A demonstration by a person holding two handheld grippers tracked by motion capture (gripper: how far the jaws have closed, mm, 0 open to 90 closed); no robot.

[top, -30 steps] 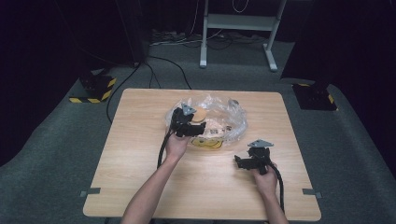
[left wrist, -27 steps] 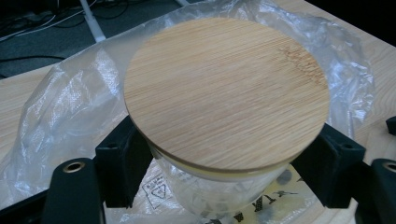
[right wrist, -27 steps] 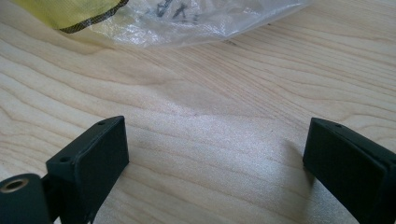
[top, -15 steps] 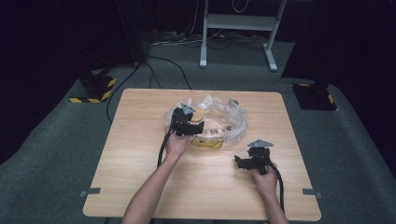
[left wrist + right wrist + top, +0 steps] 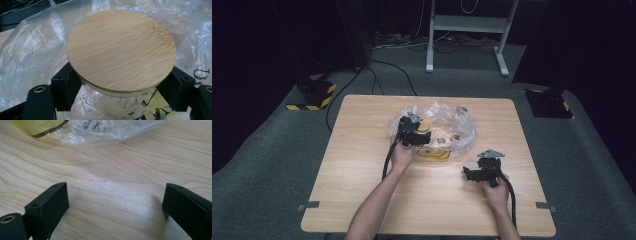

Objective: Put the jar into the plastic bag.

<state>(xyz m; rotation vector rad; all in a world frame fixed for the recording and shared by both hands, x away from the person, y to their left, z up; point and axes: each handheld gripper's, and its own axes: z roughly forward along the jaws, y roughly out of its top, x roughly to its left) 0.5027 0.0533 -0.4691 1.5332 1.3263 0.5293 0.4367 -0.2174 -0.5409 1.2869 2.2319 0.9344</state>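
A glass jar with a round bamboo lid (image 5: 121,48) sits low in the left gripper view, over a crumpled clear plastic bag (image 5: 30,57). My left gripper (image 5: 120,92) is shut on the jar's glass body just under the lid, one black pad on each side. In the high view the left gripper (image 5: 414,132) holds the jar (image 5: 426,124) at the near left edge of the bag (image 5: 457,127), at mid table. My right gripper (image 5: 472,175) rests low over the bare wood at the front right, open, with nothing between its pads (image 5: 47,207).
The bag carries yellow and black print (image 5: 432,154) along its near edge. The wooden table (image 5: 362,150) stands on grey carpet. Beyond it are a metal desk frame (image 5: 462,35), floor cables and a yellow-black striped block (image 5: 314,95) at the left.
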